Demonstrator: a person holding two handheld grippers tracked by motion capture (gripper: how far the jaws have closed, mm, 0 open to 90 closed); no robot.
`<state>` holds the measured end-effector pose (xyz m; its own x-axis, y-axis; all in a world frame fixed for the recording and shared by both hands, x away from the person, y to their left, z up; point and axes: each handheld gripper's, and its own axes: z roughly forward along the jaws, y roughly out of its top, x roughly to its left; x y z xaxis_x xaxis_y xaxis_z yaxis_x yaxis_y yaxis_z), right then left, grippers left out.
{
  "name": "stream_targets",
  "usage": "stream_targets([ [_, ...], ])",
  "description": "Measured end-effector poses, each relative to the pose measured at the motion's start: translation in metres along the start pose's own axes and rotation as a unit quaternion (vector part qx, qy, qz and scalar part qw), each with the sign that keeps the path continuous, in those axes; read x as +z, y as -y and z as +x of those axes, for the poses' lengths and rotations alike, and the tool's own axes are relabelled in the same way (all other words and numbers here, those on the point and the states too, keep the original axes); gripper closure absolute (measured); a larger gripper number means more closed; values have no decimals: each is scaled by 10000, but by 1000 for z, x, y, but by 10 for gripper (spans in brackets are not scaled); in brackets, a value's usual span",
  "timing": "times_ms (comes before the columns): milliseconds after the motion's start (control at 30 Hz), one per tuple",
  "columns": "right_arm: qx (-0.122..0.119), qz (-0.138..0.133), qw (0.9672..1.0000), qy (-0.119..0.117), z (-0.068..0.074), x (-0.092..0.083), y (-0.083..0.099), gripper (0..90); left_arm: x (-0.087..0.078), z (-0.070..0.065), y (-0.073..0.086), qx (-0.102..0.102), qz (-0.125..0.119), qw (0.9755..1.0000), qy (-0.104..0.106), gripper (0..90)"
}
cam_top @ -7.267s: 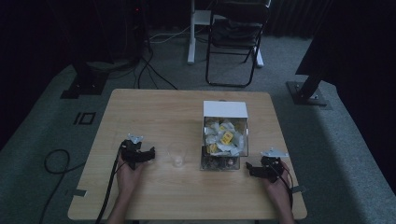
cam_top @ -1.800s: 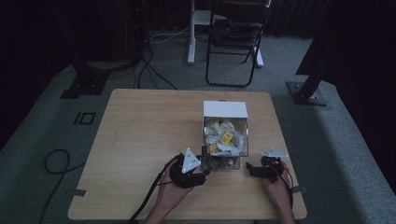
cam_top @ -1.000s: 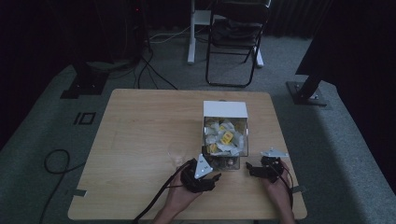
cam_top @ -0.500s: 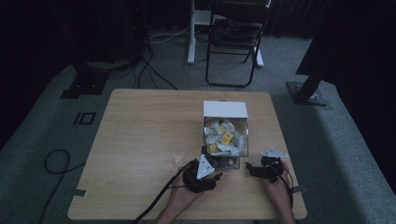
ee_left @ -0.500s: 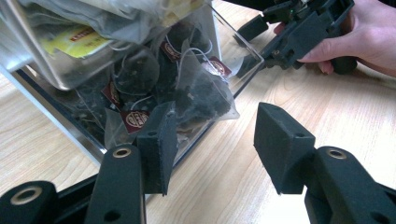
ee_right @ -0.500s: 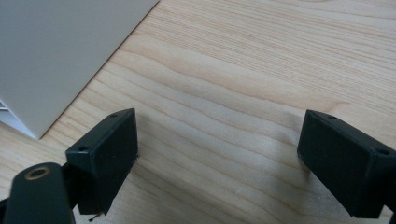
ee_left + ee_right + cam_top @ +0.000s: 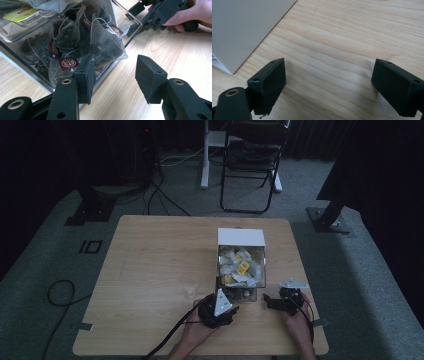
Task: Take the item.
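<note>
The left gripper [image 7: 113, 75] has come across from the lower left of the table and is now nosing at the near end of the clear box [image 7: 241, 270], jaws wide apart and empty, tea bags [image 7: 102, 47] just ahead at upper left. Probably a bag is being picked next. The right gripper [image 7: 332, 87] is resting wide open and empty. A small glass [image 7: 189, 287] is standing near the picture's middle.

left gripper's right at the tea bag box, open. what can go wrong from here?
1. The left gripper is open at the rim of the clear plastic box; one jaw might catch the wall instead of a bag.
2. The dark pyramid tea bags lie tangled, strings and red tags crossing, so lifting one may drag others out.
3. The small clear glass cup stands near the left hand and could be knocked over.
</note>
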<state>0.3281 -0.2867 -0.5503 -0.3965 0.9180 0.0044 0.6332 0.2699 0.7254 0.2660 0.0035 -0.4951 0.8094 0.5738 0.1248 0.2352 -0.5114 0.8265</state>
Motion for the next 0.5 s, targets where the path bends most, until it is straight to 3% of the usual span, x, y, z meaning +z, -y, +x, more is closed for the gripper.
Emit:
stream_targets([
  [500, -2, 0, 10000, 0, 0, 0, 0, 119, 1, 1, 3, 31, -29, 10000, -10, 545],
])
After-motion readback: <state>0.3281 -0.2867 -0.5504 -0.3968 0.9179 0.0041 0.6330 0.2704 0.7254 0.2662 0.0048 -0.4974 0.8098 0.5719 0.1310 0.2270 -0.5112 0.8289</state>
